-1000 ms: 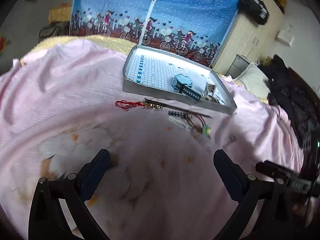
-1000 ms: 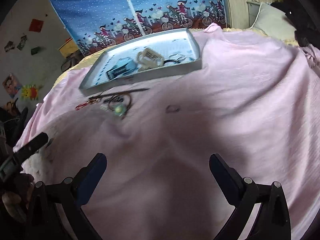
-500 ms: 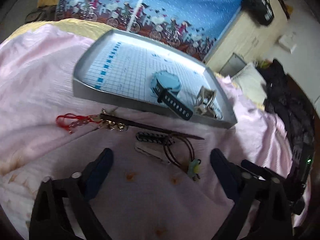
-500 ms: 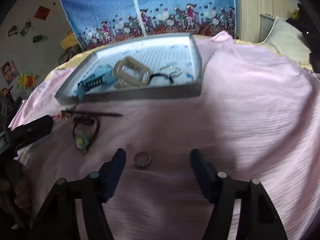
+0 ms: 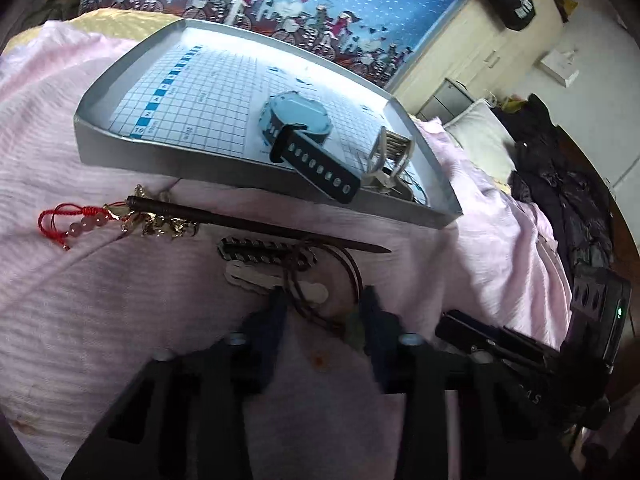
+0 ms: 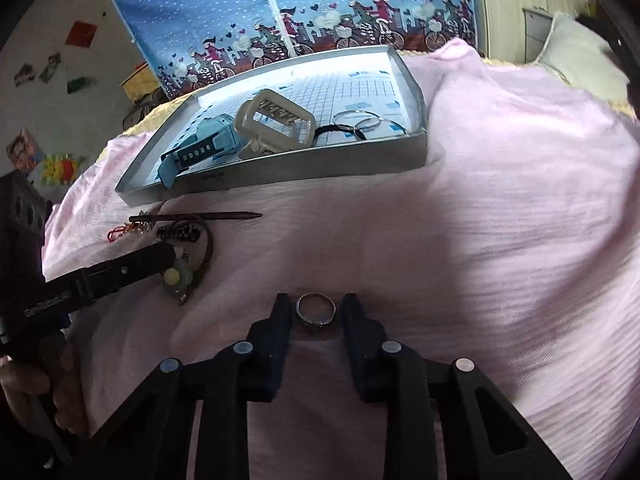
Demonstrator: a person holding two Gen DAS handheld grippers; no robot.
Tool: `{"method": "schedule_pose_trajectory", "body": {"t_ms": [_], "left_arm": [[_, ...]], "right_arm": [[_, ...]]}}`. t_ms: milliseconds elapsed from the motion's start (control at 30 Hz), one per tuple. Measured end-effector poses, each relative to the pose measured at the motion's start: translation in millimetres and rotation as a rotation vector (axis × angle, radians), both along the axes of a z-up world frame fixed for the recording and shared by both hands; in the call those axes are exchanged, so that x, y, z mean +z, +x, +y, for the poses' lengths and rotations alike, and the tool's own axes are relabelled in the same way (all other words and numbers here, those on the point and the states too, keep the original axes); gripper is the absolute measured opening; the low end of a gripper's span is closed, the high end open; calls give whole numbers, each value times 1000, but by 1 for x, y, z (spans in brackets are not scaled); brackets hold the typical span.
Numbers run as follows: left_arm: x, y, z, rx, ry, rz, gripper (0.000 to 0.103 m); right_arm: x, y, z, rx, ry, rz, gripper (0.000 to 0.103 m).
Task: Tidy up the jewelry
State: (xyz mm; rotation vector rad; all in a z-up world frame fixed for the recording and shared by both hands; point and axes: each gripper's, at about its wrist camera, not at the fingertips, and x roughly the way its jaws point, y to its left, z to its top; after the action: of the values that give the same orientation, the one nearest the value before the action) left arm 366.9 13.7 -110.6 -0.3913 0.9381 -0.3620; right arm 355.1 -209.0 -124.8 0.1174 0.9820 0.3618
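A moment ago both tongs were up high and spread wide over the pink sheet (image 6: pixel 500 220); now both have come down close to the jewelry and pulled in narrower. Far out past the left gripper (image 5: pixel 323 308) and off to its left lies a red cord charm (image 5: pixel 60 222) with pink beads, and a dark hair stick (image 5: pixel 256 226) lies straight ahead of it. Just in front of its tips sit a dark chain bracelet (image 5: pixel 264 252) and a pale clip (image 5: pixel 276 280). Its fingers are apart, one on each side of the brown cord necklace (image 5: pixel 316 304), whose green flower pendant (image 6: pixel 176 278) lies right by the right finger. The right gripper (image 6: pixel 316 314) is also apart, with a silver ring (image 6: pixel 315 312) flat on the sheet between its tips, not squeezed yet. Ahead of both waits the silver tray (image 6: pixel 280 168), which already holds a blue watch (image 5: pixel 296 120), a beige hair claw (image 6: pixel 276 124) and thin hoops (image 6: pixel 360 120). It looks like both tongs are about to pinch, then carry these pieces up to the tray.
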Motion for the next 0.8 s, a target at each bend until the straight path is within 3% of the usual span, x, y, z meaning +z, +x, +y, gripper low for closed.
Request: {"method": "schedule_pose_trajectory", "body": {"t_ms": [133,333,800], "left_arm": [[-4,-2,3,29,2,23,3],[8,-19,-7,12,12,-29,2],[62,-38,-40,22,109,-183,2]], "right_arm": [[0,-2,-2,-7,26,3,20],[3,-7,-2,-14,61,3,20],[31,-10,-28,-111,177,-117,20]]}}
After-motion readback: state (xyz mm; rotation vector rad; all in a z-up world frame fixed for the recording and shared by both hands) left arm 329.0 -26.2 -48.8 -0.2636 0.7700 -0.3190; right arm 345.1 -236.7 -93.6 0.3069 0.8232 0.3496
